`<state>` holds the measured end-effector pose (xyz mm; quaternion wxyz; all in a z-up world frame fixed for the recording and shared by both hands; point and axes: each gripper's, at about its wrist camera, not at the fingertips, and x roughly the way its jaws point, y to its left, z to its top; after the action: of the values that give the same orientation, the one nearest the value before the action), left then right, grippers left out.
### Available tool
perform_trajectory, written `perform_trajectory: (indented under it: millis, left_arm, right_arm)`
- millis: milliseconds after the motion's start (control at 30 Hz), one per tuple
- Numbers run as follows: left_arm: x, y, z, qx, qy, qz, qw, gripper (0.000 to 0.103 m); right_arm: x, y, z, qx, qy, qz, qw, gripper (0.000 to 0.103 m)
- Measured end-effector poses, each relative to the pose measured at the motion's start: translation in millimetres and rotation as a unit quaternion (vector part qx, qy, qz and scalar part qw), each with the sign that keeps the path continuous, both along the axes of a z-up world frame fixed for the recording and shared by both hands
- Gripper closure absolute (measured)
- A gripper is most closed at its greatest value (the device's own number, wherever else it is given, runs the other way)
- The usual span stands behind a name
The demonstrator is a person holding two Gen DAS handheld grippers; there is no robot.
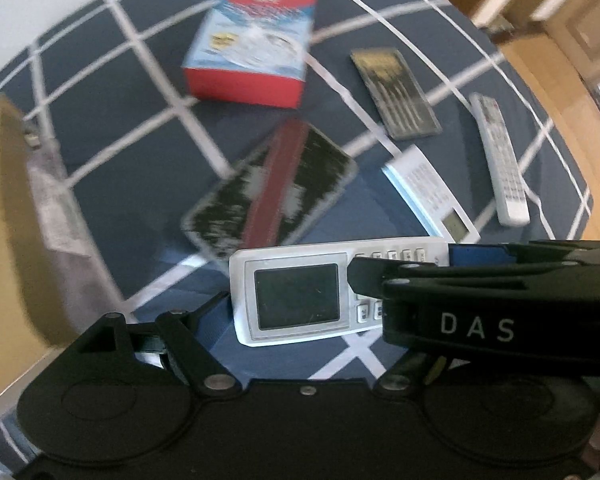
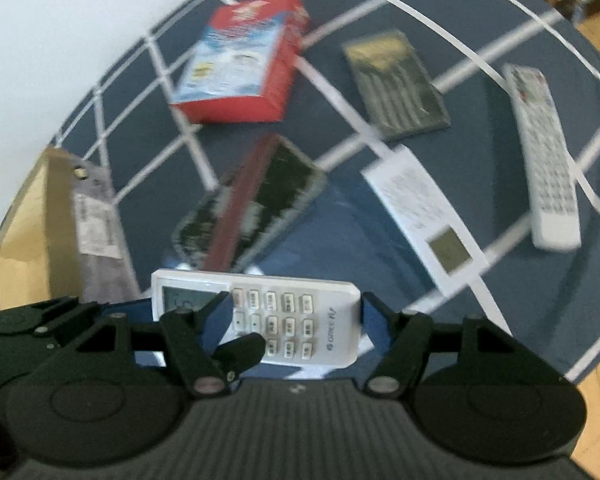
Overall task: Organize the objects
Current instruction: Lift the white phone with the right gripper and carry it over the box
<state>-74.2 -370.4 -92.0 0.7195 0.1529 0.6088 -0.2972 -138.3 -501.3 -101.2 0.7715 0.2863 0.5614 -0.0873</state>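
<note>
**Both grippers meet at the white air-conditioner remote**

Nearest the cameras, the white air-conditioner remote (image 2: 256, 320) lies crosswise over the blue checked cloth (image 2: 480, 32). The right gripper (image 2: 292, 316) straddles it: its fingers (image 2: 374, 322) stand wide, one at the keypad end and the other over the display end. Whether they press the remote cannot be told. The left gripper (image 2: 236, 350) reaches in from the side, with a black tip over the keypad; in the left wrist view its own fingers (image 1: 188, 320) show only in part, so its opening cannot be told.

Just beyond lies a black case with a red band (image 1: 272, 188), and to its right a white calculator-like device (image 1: 430, 196) and a long white remote (image 1: 500, 160). A cardboard box (image 1: 4, 200) stands at the left edge. Farther back are a dark flat tool case (image 1: 396, 94) and a red and blue carton (image 1: 252, 46).
</note>
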Motion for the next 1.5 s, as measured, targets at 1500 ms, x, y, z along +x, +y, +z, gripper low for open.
perform_trajectory:
  millis: [1500]
  left_arm:
    - [98,280,59,-0.011,-0.065,0.238,0.9689,0.024]
  right_arm:
    - [154,277,68,-0.010,-0.081,0.250,0.965,0.034]
